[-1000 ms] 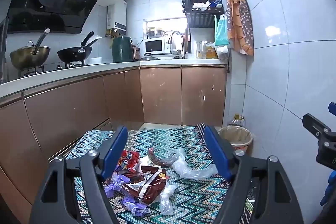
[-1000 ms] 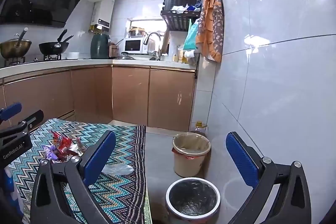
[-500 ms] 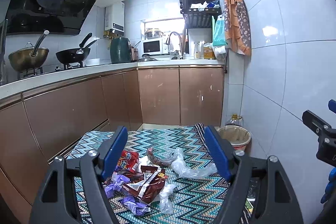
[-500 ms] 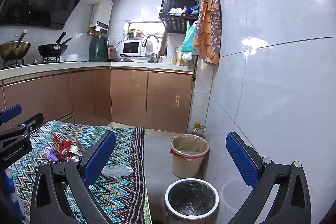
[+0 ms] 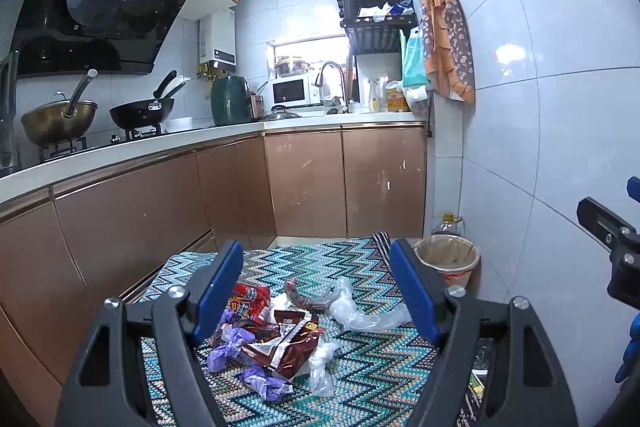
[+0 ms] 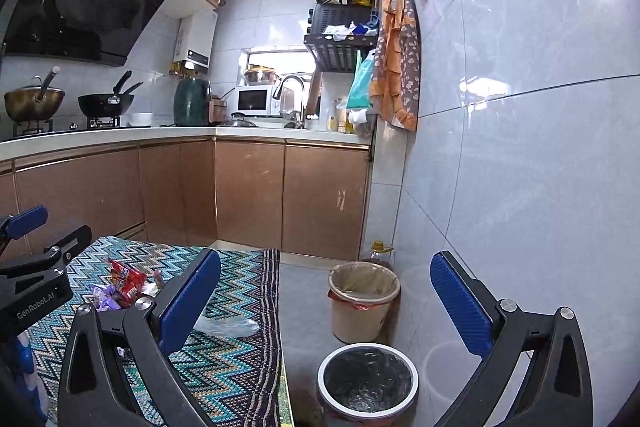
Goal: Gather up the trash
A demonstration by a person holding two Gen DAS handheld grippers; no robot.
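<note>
- Heap of trash (image 5: 272,339) at lower centre of the left wrist view, lying on the zigzag-patterned surface (image 5: 368,379): red snack wrapper (image 5: 248,303), brown wrapper (image 5: 288,343), crumpled purple bits (image 5: 264,385), clear plastic bag (image 5: 360,313) stretched toward the right.
- Same heap small at lower left of the right wrist view, red wrapper uppermost.
- Left tool (image 5: 316,291) spread wide above the heap, blue pads either side of it, nothing between them, not touching the trash.
- Right tool (image 6: 326,301) also spread wide and empty, at lower centre of its view, over the floor just past the surface's dark edge.
- Black-lined bin (image 6: 368,383) at bottom centre of the right wrist view, on the floor beside the surface.
- Beige bin (image 6: 364,301) with a liner just behind it, near the tiled wall (image 6: 520,167).
- Oil bottle (image 6: 380,253) behind the beige bin, in the corner.
- Copper-coloured cabinets (image 5: 344,183) across the middle, two woks on the hob at left, microwave and tap further back.
</note>
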